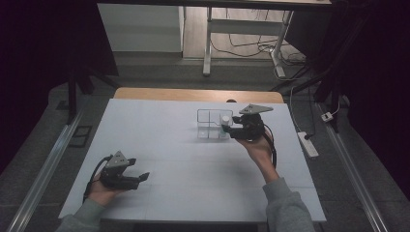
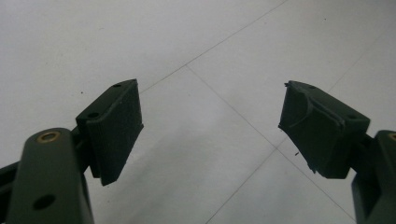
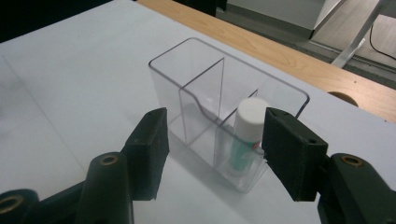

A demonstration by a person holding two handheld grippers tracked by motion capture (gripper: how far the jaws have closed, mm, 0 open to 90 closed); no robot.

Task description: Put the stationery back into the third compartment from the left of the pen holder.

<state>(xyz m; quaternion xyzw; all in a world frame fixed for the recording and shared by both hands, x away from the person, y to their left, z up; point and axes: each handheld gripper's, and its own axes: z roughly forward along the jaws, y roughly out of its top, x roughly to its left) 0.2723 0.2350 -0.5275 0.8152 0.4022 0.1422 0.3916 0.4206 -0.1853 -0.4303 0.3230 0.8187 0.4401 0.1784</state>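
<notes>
Near left of the white table [image 1: 193, 179]: left gripper [image 1: 143, 178] resting low, jaws spread wide, nothing between them but bare tabletop, as the left gripper view confirms [image 2: 210, 126]. Well apart from the action.

Far right of centre: clear organizer [image 3: 224, 93] standing on the table, split into 3 compartments by inner walls. White-capped tube [image 3: 246, 135], green lower body, upright in the small compartment at the near right corner. Same organizer seen from above [image 1: 213, 124], with the tube [image 1: 225, 119] at its right side.

Right gripper [image 3: 215, 144] just beside the organizer's near wall, jaws open wide, holding nothing, 1 pad close to the tube's side of the box, the other off to the left.

Likely risks, judged from this pose:
- Closing now probably clamps the clear wall together with the tube, or only the wall.
- Pushing forward could shove the light box along the table or tip it.
- Gripping the round cap off centre may let it slip and topple the tube inside.
- Approaching from above the rim looks safer.
</notes>
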